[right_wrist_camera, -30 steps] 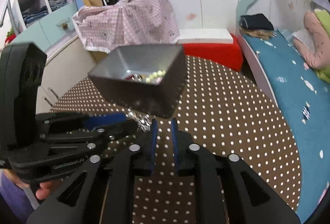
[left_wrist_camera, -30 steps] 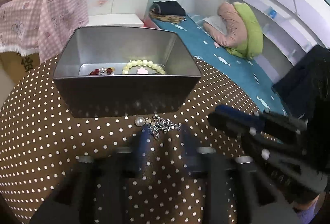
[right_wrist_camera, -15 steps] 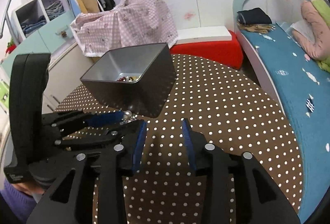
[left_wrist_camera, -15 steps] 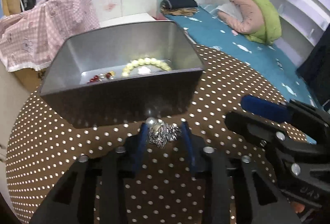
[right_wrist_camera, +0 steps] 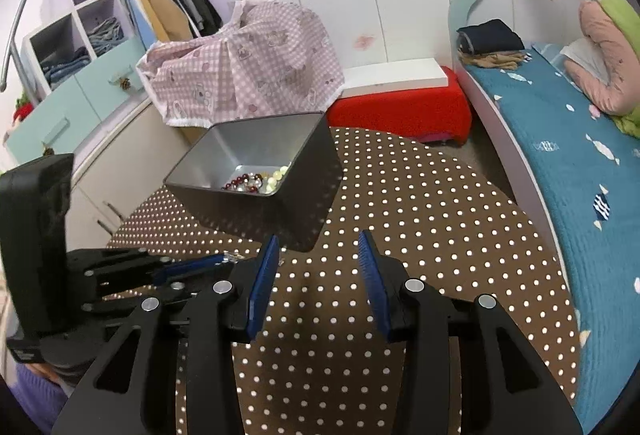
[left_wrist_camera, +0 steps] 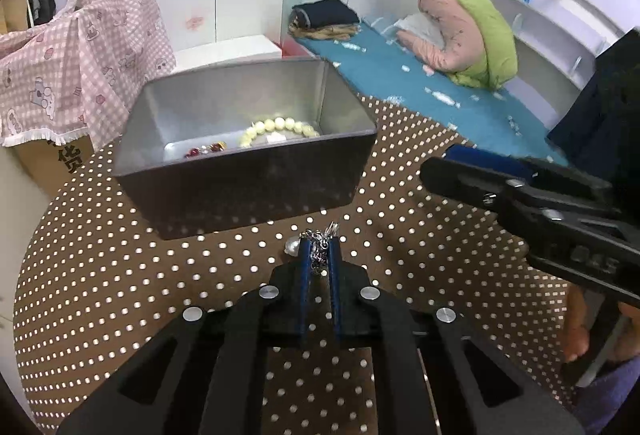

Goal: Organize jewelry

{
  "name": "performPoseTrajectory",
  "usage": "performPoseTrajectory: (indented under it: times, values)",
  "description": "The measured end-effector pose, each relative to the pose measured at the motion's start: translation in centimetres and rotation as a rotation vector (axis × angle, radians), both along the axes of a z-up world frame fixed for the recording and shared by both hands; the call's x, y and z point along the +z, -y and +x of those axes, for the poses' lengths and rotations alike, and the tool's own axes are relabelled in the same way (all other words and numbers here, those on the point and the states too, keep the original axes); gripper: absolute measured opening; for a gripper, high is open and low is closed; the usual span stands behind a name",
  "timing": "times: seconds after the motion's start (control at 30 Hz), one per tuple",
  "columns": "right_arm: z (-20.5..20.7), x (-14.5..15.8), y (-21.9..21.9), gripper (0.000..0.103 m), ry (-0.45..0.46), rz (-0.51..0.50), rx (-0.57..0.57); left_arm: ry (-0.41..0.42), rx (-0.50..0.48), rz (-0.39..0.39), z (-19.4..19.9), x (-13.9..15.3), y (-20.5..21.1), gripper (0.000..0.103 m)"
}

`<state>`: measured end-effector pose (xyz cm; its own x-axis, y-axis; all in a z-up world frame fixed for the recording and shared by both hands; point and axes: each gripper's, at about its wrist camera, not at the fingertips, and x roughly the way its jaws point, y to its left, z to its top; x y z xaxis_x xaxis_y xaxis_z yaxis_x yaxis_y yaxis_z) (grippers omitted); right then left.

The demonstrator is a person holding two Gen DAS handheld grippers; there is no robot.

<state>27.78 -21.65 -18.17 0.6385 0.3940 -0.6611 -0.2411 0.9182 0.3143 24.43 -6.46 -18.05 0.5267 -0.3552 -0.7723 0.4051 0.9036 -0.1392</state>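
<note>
My left claw (left_wrist_camera: 319, 255) pinches a silver chain with a pearl (left_wrist_camera: 318, 245) just above the polka-dot desk (left_wrist_camera: 120, 275), in front of the metal tin (left_wrist_camera: 248, 171) holding a yellow bead bracelet (left_wrist_camera: 280, 129) and red beads (left_wrist_camera: 204, 151). My right claw (right_wrist_camera: 318, 275) hangs spread wide, empty, near the desk's middle.
</note>
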Motion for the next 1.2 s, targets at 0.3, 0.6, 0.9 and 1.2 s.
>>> performPoseTrajectory:
  times: [0.3, 0.6, 0.9, 1.2]
  values:
    - [1.4, 2.1, -1.4, 0.050, 0.029, 0.058, -0.033, 0.123, 0.013, -0.073, 0.0, 6.5, -2.9, 0.007]
    - [6.4, 1.3, -3.7, 0.035, -0.059, -0.018, -0.085, 0.139, 0.065, -0.087, 4.7, 8.7, -4.4, 0.007]
    - [7.1, 0.6, -5.0, 0.013, -0.061, -0.123, -0.092, 0.043, 0.052, -0.099, 7.4, 5.1, -4.1, 0.007]
    - [7.2, 0.6, -4.9, 0.013, -0.062, -0.125, -0.089, -0.017, 0.042, -0.097, 8.5, 3.4, -4.0, 0.008]
